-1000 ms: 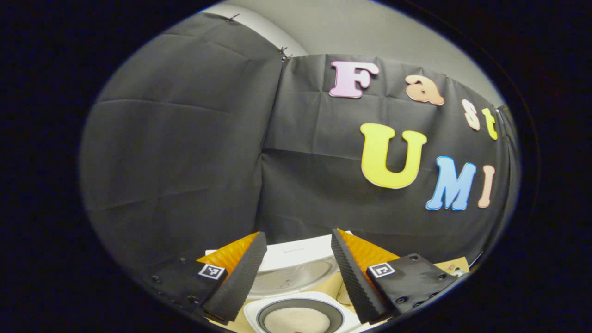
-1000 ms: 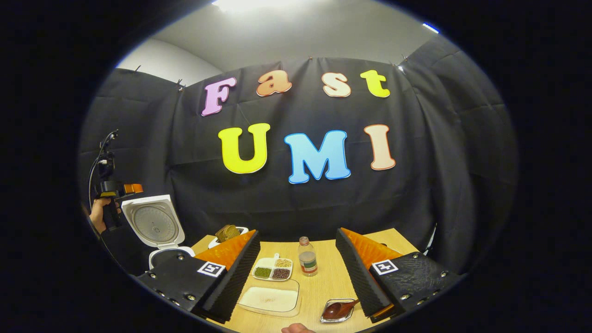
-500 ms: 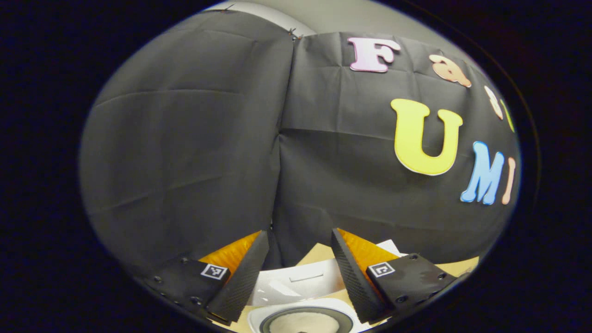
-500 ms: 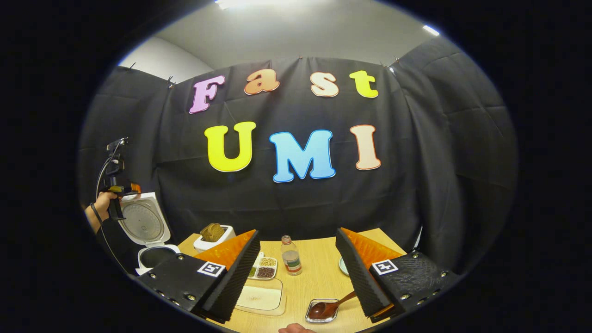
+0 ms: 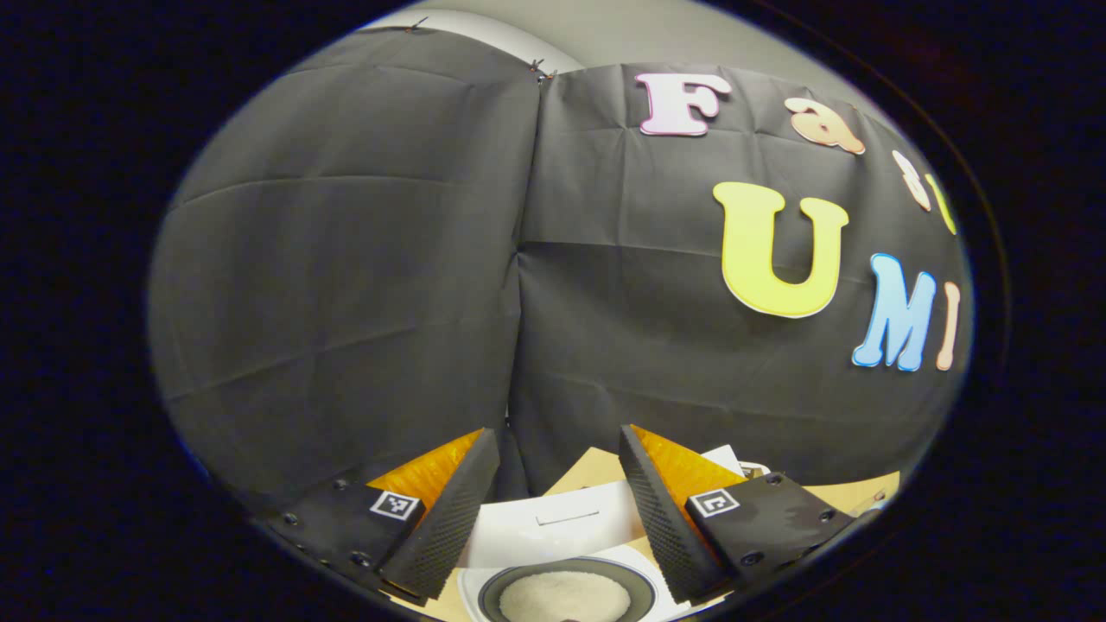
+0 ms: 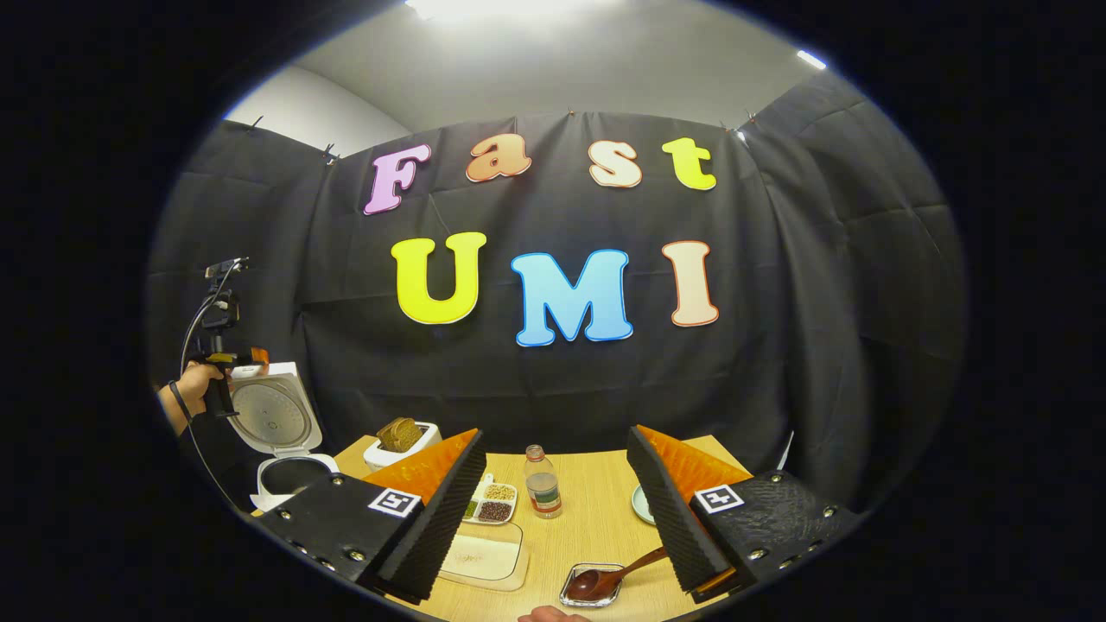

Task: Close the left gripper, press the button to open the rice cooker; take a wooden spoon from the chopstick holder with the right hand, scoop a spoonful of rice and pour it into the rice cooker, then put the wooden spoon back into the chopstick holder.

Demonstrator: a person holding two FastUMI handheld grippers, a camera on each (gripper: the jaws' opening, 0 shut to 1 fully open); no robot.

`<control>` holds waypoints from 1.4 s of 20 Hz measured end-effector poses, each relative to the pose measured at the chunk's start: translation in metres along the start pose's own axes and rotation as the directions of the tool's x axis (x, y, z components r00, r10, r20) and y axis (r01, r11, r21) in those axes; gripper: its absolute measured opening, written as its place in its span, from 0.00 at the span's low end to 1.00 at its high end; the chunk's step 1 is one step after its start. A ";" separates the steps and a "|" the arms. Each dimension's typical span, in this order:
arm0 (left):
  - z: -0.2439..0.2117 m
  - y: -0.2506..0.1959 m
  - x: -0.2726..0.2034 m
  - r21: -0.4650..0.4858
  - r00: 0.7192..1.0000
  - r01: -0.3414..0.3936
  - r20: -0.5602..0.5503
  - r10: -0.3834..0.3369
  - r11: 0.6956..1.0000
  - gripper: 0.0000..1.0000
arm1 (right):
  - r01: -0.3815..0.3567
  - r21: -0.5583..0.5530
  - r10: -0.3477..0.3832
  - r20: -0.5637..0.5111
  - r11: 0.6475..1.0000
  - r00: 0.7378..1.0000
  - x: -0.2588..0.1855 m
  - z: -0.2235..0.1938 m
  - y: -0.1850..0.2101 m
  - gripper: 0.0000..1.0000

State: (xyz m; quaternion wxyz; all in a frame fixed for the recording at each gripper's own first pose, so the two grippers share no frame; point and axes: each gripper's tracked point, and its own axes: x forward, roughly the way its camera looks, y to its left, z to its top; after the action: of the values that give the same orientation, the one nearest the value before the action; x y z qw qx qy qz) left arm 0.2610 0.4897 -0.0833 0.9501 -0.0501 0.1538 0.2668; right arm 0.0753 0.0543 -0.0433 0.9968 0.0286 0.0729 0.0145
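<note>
One wooden table (image 6: 587, 527), black-draped booth.

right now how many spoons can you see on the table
1: a dark wooden spoon lying with its bowl in a small clear dish at the near edge of the table, beside the right gripper. More may be hidden behind the grippers' fingers.

Glossy wooden spoon (image 6: 605, 580), matt cloth wall (image 6: 553, 389)

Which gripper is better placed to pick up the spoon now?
Right: the right gripper is open, with the spoon just below it. The left gripper is over the cooker.
</note>
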 end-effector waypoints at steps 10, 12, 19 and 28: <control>0.001 -0.001 -0.001 0.010 1.000 0.007 0.022 -0.007 1.000 0.96 | -0.010 0.012 0.009 0.004 1.000 1.000 -0.012 0.005 -0.022 0.99; 0.004 -0.002 0.000 0.008 1.000 0.015 0.015 -0.015 1.000 0.98 | -0.014 0.014 0.014 0.004 1.000 1.000 -0.014 0.005 -0.024 0.99; 0.003 -0.005 -0.001 0.010 0.999 0.029 -0.014 -0.029 1.000 0.96 | -0.014 0.007 0.014 -0.002 1.000 1.000 -0.023 0.003 -0.031 0.99; -0.003 -0.008 0.003 0.004 0.994 0.055 -0.090 -0.054 0.998 0.97 | 0.000 0.027 0.000 -0.027 1.000 1.000 -0.024 -0.005 -0.034 0.99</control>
State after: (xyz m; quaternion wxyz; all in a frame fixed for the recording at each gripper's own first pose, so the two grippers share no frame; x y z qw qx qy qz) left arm 0.2665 0.4838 -0.0869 0.9493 -0.0632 0.1959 0.2377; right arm 0.0518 0.0203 -0.0471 0.9953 0.0420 0.0867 0.0139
